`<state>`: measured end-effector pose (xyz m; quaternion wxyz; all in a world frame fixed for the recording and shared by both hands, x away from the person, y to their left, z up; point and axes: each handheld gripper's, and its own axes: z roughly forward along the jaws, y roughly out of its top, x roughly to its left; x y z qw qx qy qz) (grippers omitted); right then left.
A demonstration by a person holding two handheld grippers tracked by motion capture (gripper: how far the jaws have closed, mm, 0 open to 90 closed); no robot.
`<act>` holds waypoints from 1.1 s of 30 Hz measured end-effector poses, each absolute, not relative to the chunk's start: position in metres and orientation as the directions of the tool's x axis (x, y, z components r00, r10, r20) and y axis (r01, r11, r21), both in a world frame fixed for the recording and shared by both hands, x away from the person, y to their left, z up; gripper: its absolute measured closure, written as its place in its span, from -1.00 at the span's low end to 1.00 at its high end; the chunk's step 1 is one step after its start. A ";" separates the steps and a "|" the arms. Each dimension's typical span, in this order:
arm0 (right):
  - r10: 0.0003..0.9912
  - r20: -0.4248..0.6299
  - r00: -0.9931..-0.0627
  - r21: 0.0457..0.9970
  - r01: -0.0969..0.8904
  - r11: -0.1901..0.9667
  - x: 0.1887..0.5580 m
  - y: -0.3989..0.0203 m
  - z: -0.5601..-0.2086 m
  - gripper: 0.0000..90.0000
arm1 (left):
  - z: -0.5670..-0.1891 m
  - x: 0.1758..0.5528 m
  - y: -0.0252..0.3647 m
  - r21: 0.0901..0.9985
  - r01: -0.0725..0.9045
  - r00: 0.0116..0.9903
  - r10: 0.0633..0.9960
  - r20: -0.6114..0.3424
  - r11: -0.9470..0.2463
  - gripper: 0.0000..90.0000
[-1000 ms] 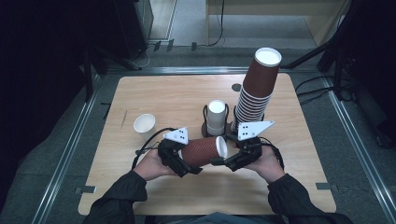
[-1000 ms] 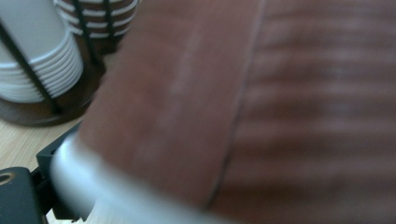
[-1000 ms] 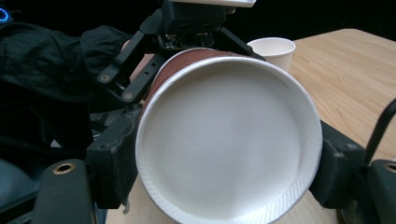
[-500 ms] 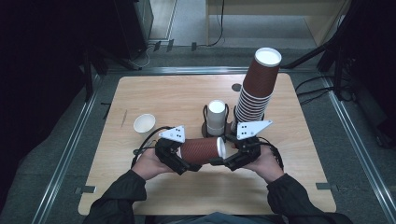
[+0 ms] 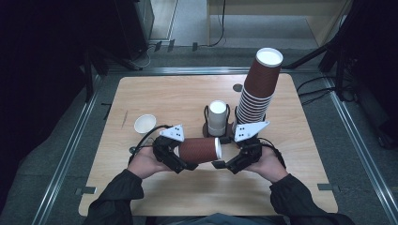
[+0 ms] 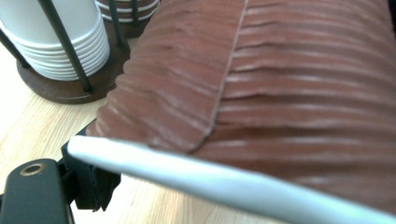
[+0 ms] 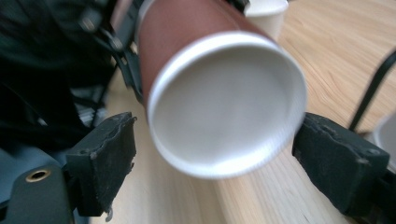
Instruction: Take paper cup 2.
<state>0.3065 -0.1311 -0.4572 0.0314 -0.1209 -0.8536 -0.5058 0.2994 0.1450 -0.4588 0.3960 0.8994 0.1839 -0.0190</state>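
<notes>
A ribbed brown paper cup [image 5: 198,150] lies level in the air just above the table, white end pointing right. My left gripper [image 5: 187,157] is shut on its body; its jaws have just been closing, and one black pad [image 6: 93,179] sits under the cup's side [image 6: 280,93]. My right gripper [image 5: 224,164] faces the white end [image 7: 224,102]. Its jaws have just been opening and stand on either side of that end with a gap each way, touching nothing [image 7: 219,123].
A tall leaning stack of brown cups [image 5: 258,89] rises behind my right hand. A wire holder with stacked white cups [image 5: 217,117] [image 6: 60,42] stands just behind the held cup. One small white cup [image 5: 144,124] sits at the left on the wooden table [image 5: 164,93].
The brown cup and my left gripper have shifted slightly left, away from the right gripper. The right hand has kept its place.
</notes>
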 end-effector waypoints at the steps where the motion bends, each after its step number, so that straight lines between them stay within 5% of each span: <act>1: 0.183 0.161 -0.970 0.849 0.231 0.475 0.306 -0.131 -0.458 -0.69 | -0.459 0.300 0.145 0.696 0.344 0.932 0.319 -0.172 -0.631 -0.78; 33: 0.126 0.070 -0.990 0.728 0.137 0.671 0.299 -0.110 -0.482 -0.66 | -0.482 0.302 0.110 0.469 0.353 0.936 0.306 -0.176 -0.810 -0.79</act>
